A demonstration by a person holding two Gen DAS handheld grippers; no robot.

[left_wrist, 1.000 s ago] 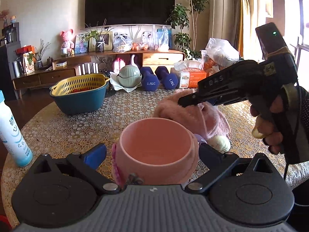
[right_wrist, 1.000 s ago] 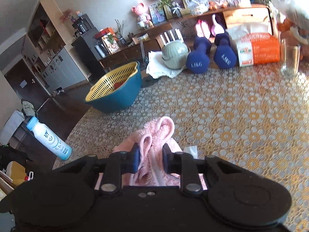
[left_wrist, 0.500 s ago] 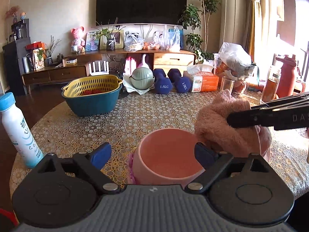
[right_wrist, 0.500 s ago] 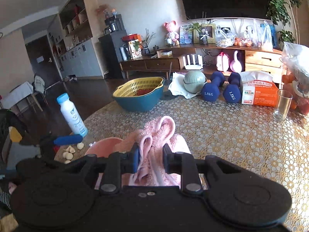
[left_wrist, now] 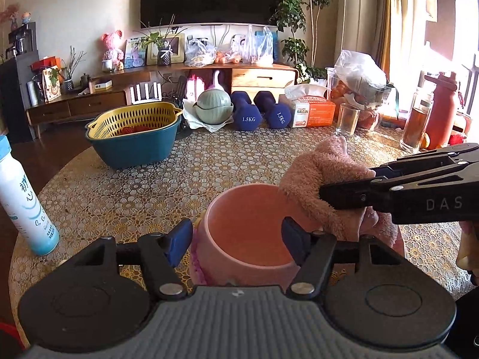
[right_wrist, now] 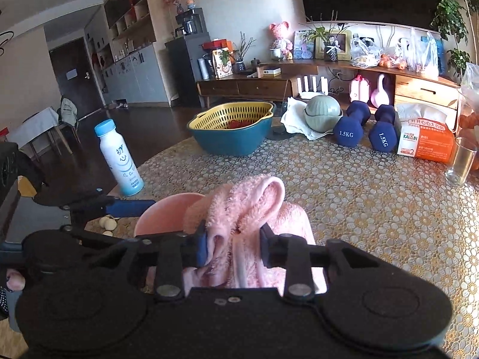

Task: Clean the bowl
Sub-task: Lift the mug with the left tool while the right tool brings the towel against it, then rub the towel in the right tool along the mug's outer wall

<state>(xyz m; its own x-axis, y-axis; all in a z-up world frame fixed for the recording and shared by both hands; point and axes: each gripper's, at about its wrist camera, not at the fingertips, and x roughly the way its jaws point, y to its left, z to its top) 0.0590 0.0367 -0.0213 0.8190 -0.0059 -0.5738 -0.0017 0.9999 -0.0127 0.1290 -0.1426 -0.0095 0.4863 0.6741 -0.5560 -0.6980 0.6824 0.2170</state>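
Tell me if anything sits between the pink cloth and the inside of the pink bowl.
Nothing visible does. The fluffy pink cloth, clamped in the right hand-held gripper, hangs at the far right rim of the round pink bowl. The left hand-held gripper straddles the bowl, whose mouth is open.

One pink bowl [left_wrist: 248, 233], one pink cloth [left_wrist: 323, 185], two blue dumbbells [left_wrist: 248, 113], one colander basket [left_wrist: 134, 137], one white bottle [left_wrist: 24, 206], one drinking glass [left_wrist: 347, 119], one tissue pack [left_wrist: 314, 110].

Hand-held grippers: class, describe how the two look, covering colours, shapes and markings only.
The left hand-held gripper has black linkage arms, blue finger pads, round black discs and a ribbed grey body. The right hand-held gripper is also black, with blue pads and the letters DAS on its side.
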